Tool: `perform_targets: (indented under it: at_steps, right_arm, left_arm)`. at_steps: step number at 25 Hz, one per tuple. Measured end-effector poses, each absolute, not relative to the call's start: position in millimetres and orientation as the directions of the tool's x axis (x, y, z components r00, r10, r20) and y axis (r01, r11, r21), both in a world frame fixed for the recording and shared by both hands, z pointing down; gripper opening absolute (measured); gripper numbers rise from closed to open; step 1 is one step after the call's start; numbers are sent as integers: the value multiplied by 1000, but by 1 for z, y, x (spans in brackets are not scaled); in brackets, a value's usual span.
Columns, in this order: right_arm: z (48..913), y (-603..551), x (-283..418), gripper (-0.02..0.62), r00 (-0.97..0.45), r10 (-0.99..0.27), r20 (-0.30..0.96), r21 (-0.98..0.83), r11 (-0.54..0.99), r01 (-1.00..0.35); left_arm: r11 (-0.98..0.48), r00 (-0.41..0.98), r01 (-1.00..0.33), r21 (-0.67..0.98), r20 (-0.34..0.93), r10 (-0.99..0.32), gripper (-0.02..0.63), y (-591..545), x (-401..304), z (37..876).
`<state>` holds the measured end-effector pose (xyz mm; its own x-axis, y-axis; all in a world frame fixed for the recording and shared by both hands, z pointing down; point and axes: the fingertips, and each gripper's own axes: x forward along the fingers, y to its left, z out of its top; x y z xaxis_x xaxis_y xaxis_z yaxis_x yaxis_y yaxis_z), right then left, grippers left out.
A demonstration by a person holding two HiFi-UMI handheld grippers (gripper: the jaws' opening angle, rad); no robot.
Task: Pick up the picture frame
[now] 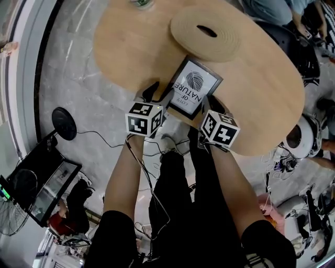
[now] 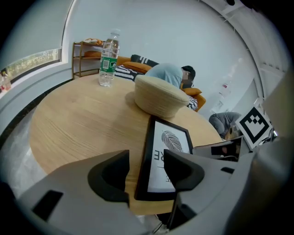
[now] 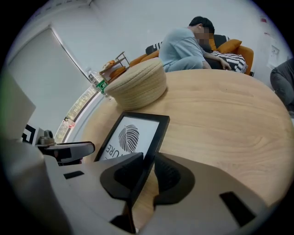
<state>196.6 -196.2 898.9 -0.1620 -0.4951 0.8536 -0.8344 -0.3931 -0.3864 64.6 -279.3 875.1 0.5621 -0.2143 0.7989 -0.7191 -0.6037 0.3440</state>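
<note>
In the head view the picture frame (image 1: 192, 88) lies at the near edge of the round wooden surface (image 1: 131, 47), its white print with a dark leaf and lettering facing up and its far corner just beside a woven basket (image 1: 230, 39) that sits upturned toward the surface's far side. The left claw (image 1: 158, 97) is at the frame's left edge and the right claw (image 1: 213, 107) at its right edge, each pointing steeply down from a bare forearm. A bottle (image 1: 141, 4) shows only partly at the far edge. In the left gripper view the left claw (image 2: 147, 158) stands wide apart, its two dark jaws either side of the frame's (image 2: 170, 142) near left corner. The left jaw is over bare wood and the right jaw over the print, and neither presses on the black moulding. The basket (image 2: 158, 96) is beyond the frame, the bottle (image 2: 108, 57) stands upright well past it near the far left edge, and a person (image 2: 165, 73) in a light blue top sits behind the surface. The right claw (image 2: 220, 149) reaches in from the right. In the right gripper view the right claw (image 3: 147, 165) is drawn narrow onto the frame's (image 3: 133, 135) right-hand moulding, which fills the slot between its two jaws with both pads against it. The left claw (image 3: 69, 149) shows at the frame's opposite edge, and the basket (image 3: 138, 82) sits just past the frame's far end.
</note>
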Motion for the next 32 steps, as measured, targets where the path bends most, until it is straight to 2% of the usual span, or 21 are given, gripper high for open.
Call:
perform_targets:
  at_steps: [1, 7, 14, 19, 22, 23, 27, 30, 31, 32]
  right_arm:
    - [900, -197, 198, 86, -165, -493, 854, -388, -393, -834]
    - [904, -199, 195, 78, -267, -513, 816, -503, -402, -765]
    - [904, -196, 200, 77, -387, -635, 669, -673, -296, -678]
    - [907, -197, 202, 75, -442, -654, 614, -743, -291, -602]
    - [907, -197, 202, 75, -445, -652, 615, -744, -292, -601]
    - [908, -196, 202, 77, -443, -651, 616, -742, -292, -603]
    - [909, -196, 202, 81, -434, -638, 635, -719, -285, -633]
    - [910, -196, 200, 84, -422, -619, 662, -687, -276, -673]
    - [910, -196, 200, 86, -425, -613, 666, -685, -277, -674]
    - [910, -196, 200, 86, -432, -607, 667, -690, -284, -666]
  left_arm:
    - [-605, 563, -715, 349, 801, -204, 249, -278, 67, 878]
    - [-589, 581, -706, 393, 797, -166, 249, -276, 69, 889]
    - [-557, 614, -689, 463, 782, -109, 249, -273, 76, 896]
    - [-558, 616, -679, 476, 784, -80, 238, -273, 78, 903]
    - [-556, 616, -669, 493, 787, -43, 206, -271, 77, 904]
    - [-556, 617, -661, 504, 786, -22, 170, -269, 78, 905]
    - [-580, 609, -641, 503, 793, 14, 183, -266, 82, 907]
    - [-609, 578, -650, 455, 816, -6, 194, -266, 82, 909]
    - [-617, 557, -661, 426, 830, -24, 164, -267, 81, 910]
    - [-620, 537, -674, 401, 843, -38, 103, -269, 79, 911]
